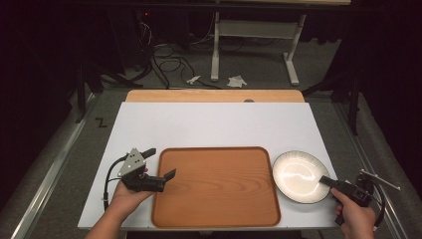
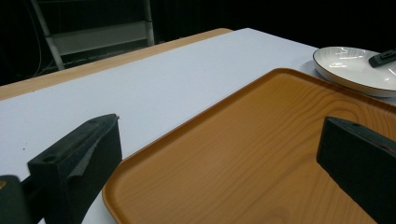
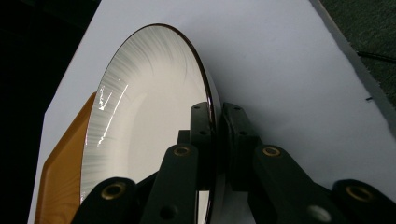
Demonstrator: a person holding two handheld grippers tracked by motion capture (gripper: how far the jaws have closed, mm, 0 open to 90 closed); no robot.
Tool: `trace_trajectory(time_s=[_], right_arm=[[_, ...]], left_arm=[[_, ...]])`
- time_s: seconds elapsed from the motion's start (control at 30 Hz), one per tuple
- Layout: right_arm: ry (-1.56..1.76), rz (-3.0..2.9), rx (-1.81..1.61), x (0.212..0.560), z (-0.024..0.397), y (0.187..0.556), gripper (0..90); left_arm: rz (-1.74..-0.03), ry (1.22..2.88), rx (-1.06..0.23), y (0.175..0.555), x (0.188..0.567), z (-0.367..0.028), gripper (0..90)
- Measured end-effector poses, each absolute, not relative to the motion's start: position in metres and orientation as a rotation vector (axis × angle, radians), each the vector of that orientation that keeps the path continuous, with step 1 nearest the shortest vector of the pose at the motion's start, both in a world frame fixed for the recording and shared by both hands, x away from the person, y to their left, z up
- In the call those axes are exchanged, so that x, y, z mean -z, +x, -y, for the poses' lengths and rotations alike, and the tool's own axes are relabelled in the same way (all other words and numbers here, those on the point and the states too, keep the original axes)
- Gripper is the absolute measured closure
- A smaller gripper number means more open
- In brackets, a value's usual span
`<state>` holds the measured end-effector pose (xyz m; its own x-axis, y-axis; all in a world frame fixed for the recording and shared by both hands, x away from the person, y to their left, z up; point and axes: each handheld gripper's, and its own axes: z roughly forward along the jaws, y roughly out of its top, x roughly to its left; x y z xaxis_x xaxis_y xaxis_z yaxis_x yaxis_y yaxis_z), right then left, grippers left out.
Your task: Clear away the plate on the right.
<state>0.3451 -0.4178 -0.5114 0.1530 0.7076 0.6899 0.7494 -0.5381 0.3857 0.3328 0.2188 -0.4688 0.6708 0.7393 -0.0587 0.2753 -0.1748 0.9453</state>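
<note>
So that the plate (image 1: pixel 298 175) at lower right can be lifted, the right gripper (image 1: pixel 326 180) clamps its rim, while the left gripper (image 1: pixel 160 162) waits with jaws apart over the tray (image 1: pixel 216 186) edge.

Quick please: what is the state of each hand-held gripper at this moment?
Left hand-held gripper: open, holding nothing, jaws astride the left edge of the wooden tray.
Right hand-held gripper: closed on the rim of the white plate.

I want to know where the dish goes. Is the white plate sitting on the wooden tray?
No, the plate rests on the white table, to the right of the tray.
</note>
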Motion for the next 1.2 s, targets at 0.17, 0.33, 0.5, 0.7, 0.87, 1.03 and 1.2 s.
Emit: trace_trajectory(time_s=[0.17, 0.33, 0.5, 0.7, 0.87, 1.03, 1.2], right_arm=[[-2.358, 1.46, 1.393, 0.509, 0.42, 0.344, 84.5], [-2.353, 1.449, 1.417, 0.507, 0.422, 0.343, 84.6], [-2.33, 1.447, 1.455, 0.503, 0.421, 0.343, 84.8], [-2.286, 1.489, 1.498, 0.498, 0.414, 0.347, 84.7], [-2.261, 1.5, 1.509, 0.497, 0.411, 0.351, 84.7], [-2.216, 1.525, 1.523, 0.495, 0.405, 0.355, 84.8], [-2.193, 1.568, 1.518, 0.493, 0.395, 0.361, 84.7]], left_arm=[[-0.823, 1.744, -0.511, 0.332, 0.469, -0.22, 1.0], [-0.822, 1.744, -0.514, 0.331, 0.468, -0.221, 1.0], [-0.827, 1.738, -0.52, 0.33, 0.468, -0.223, 0.9], [-0.831, 1.732, -0.531, 0.328, 0.467, -0.226, 1.0], [-0.84, 1.728, -0.536, 0.326, 0.467, -0.228, 1.0], [-0.849, 1.725, -0.542, 0.325, 0.468, -0.231, 1.0], [-0.856, 1.727, -0.548, 0.323, 0.468, -0.234, 1.0]])
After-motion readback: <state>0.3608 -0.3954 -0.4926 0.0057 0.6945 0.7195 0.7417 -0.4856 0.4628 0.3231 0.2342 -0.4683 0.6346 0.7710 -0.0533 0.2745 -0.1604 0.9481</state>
